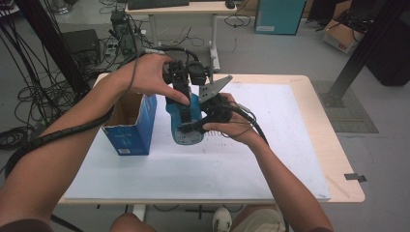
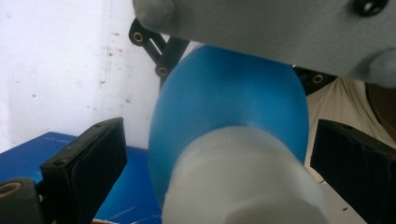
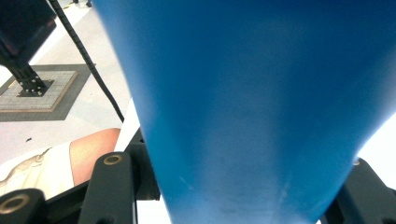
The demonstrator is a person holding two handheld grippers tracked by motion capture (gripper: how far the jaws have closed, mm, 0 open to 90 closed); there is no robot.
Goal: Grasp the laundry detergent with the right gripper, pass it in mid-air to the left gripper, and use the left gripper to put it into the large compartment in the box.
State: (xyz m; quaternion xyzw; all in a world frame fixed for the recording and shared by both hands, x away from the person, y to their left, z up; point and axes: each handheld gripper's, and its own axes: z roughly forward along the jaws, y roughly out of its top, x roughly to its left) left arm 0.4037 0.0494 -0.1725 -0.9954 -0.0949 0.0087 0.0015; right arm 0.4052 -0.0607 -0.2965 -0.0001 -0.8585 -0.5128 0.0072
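A blue bottle (image 1: 181,117) with a white cap (image 2: 243,182) is held up above the white board (image 1: 275,150) at the table's middle. My right gripper (image 1: 209,116) is shut on the bottle's body (image 3: 243,102) from the right, its jaws pressed against both sides. My left gripper (image 1: 181,79) comes down from above at the bottle's top. In the left gripper view its pads (image 2: 91,161) stand open on either side of the cap, with a gap on each side. The grey plate (image 2: 280,28) of the right gripper shows beyond the bottle (image 2: 229,93).
An open blue cardboard box (image 1: 129,123) stands on the board just left of the bottle. The wooden table edge (image 1: 333,145) runs along the right. Cables, a black frame post (image 1: 367,43) and another desk (image 1: 183,12) lie beyond the table.
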